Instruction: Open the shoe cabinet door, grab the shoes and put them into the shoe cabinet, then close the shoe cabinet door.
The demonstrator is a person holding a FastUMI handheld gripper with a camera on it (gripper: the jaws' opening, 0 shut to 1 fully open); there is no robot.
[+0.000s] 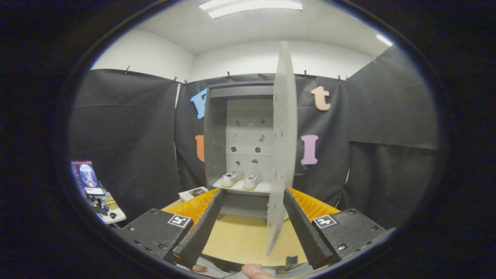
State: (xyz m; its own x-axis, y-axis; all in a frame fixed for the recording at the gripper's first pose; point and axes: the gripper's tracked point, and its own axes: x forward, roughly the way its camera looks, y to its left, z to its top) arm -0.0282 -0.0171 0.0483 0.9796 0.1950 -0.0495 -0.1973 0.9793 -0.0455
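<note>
The gripper (252, 228) was released, its fingers spread either side of the open door (283, 147) edge at centre frame. The shoes (241, 179) (both) sat on the cabinet (215, 128) shelf. A careless push might glance off the door's thin edge.

gripper view | rides gripper (252, 201) | faces forward, level | near open shoe cabinet (240, 139) across table (240, 240)

No readable text: square coded markers on the gripper (252, 199) bodies, small unreadable stickers on the shoe cabinet (238, 135) back.
</note>
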